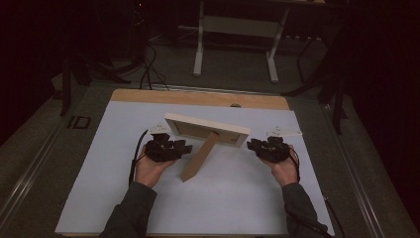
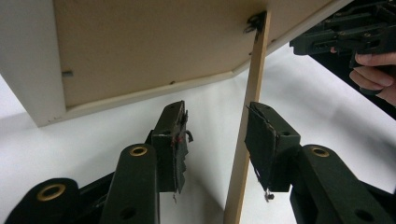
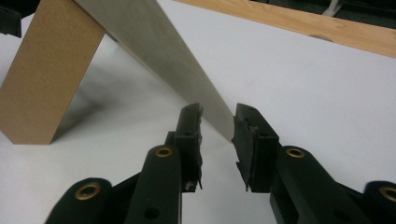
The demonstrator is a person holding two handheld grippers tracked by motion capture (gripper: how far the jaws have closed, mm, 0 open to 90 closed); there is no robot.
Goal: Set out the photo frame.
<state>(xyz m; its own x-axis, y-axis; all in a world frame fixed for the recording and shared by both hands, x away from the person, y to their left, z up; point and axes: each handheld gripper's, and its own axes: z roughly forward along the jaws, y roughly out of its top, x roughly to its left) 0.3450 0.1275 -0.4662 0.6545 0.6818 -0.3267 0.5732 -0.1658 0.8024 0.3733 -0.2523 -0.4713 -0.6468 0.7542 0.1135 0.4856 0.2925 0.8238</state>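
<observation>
A picture frame is being stood up on the white table, leaning back on its brown easel leg, and the step is best done by keeping the frame steadied at its end while the leg is being set at a firm angle. The left gripper is being held with its jaws apart at a middling width, and in the left gripper view the thin edge of the leg is lying between them, just beside the right-hand pad and well short of the other; whether that pad is touching the leg cannot be told. The frame's backboard is hanging above and ahead of those jaws. The right gripper is being held narrowly open, with the pale end of the frame running down into the gap between its jaws, close to both pads but not clearly being pinched. A gentle squeeze is judged to be called for, since a hard push could be tipping the frame forward.
</observation>
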